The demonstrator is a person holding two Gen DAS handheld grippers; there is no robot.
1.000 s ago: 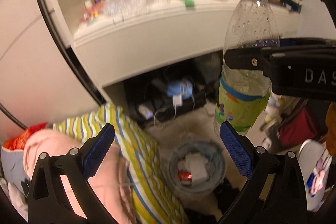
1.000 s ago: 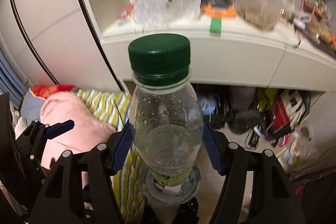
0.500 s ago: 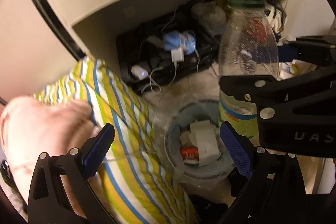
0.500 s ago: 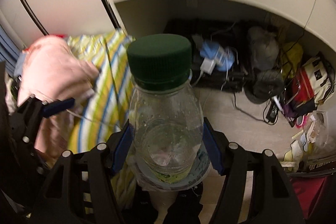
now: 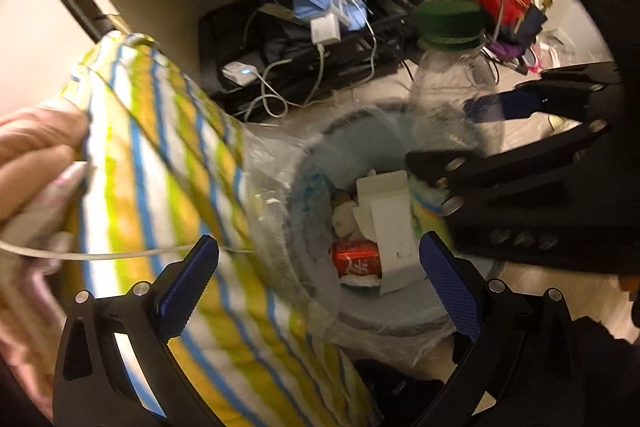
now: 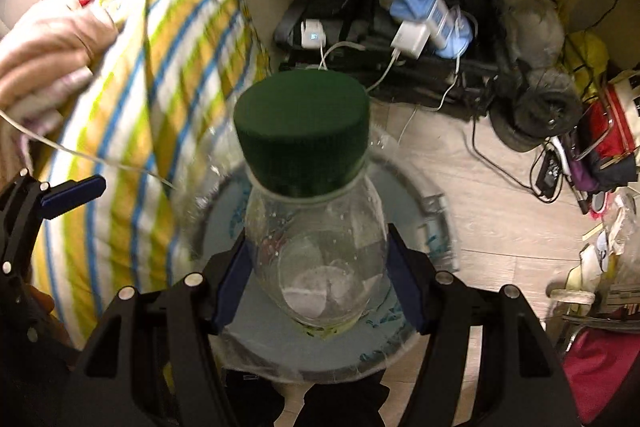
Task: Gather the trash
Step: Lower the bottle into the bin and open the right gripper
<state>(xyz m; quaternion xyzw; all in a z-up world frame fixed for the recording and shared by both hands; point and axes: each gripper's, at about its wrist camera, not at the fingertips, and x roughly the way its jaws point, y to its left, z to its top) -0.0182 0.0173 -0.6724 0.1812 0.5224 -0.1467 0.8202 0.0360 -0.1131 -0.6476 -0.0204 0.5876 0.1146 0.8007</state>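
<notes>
Plastic bottle (image 6: 316,247) clamped in right tool (image 6: 316,283) over bin rim (image 5: 308,163); left tool (image 5: 320,279) spread, empty.

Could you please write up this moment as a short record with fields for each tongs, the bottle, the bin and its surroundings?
right tongs: shut on the plastic bottle, gripping its clear body
plastic bottle: upright, green cap on, held over the bin
left tongs: open, holding nothing, facing the bin
trash bin: pale blue, clear liner; holds white cardboard and a red can
beside the bin: striped cloth on its left
behind the bin: chargers and cables on the floor
</notes>
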